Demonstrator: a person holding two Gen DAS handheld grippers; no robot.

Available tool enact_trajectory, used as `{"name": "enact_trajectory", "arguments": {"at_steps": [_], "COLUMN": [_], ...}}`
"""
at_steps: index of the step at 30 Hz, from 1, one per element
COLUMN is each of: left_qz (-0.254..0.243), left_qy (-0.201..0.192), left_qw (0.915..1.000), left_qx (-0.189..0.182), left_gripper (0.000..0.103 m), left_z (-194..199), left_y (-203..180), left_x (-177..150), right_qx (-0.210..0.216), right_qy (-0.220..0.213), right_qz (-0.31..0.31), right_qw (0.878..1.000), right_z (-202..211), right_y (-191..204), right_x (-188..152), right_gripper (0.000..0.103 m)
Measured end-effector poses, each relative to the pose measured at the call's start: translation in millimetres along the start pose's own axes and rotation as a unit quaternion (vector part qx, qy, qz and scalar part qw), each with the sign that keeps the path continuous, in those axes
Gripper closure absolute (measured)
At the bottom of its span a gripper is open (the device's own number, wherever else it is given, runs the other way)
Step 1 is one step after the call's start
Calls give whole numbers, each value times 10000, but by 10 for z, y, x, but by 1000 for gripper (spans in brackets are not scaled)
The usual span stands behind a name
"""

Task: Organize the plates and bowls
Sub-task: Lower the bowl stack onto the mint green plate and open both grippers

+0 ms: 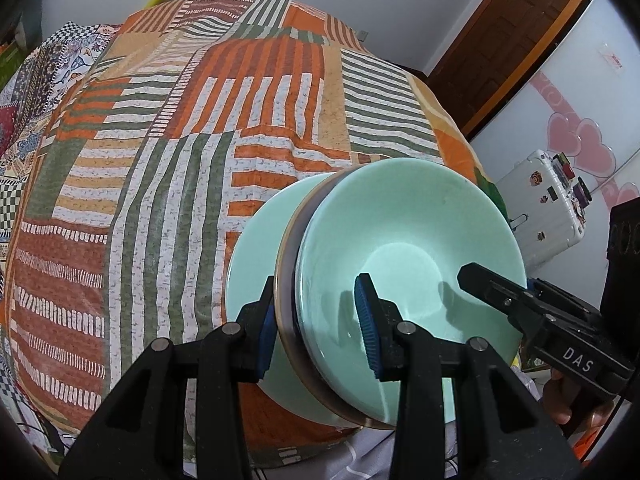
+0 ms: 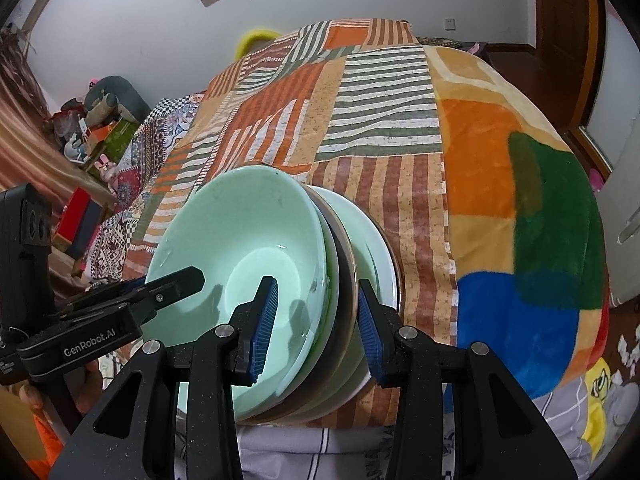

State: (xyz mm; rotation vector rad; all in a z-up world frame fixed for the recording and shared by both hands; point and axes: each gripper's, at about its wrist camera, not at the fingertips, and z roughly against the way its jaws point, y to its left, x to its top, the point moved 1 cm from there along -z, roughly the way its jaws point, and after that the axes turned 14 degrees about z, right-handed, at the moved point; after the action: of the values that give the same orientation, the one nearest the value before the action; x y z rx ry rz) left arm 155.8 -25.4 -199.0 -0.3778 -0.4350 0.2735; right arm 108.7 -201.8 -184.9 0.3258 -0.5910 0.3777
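Note:
A stack of dishes lies on the patchwork cloth near its front edge: a mint green bowl on top, a brown-rimmed dish under it, and a mint green plate at the bottom. My left gripper straddles the stack's rim, one pad outside the brown rim and one inside the bowl. My right gripper straddles the opposite rim of the same bowl, with the brown-rimmed dish and the plate between its pads. I cannot tell whether either gripper presses on the stack.
The striped patchwork cloth covers a wide raised surface, with a bright block-coloured blanket to its right. A white case and a brown door stand to the right; cluttered boxes and toys lie to the left.

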Motion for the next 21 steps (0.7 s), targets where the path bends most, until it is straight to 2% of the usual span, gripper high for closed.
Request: {"name": "enact_trajectory", "arguments": {"at_steps": [5, 9, 13, 16, 21], "left_qz": [-96, -138, -210, -227, -394], "left_qy": [-35, -62, -325, -518, -1002], "left_qw": [9999, 9999, 9992, 9984, 9941], "left_qx": [-14, -19, 101, 13, -91], "left_gripper": [66, 66, 66, 64, 64], "left_z": [-4, 5, 149, 341, 735], "left_y": [-9, -10, -20, -32, -138], "left_x": [-17, -43, -37, -27, -41], "right_qx": [-97, 36, -22, -196, -244], "right_qy": [-10, -12, -146, -351, -660], "right_qz": [120, 51, 76, 269, 459], "right_qw": [9999, 10000, 9999, 9988, 9965], "right_z": [-22, -19, 59, 206, 427], "right_y": [32, 3, 3, 52, 141], "right_x": [-2, -6, 0, 36, 102], "right_gripper": [64, 64, 64, 60, 59]}}
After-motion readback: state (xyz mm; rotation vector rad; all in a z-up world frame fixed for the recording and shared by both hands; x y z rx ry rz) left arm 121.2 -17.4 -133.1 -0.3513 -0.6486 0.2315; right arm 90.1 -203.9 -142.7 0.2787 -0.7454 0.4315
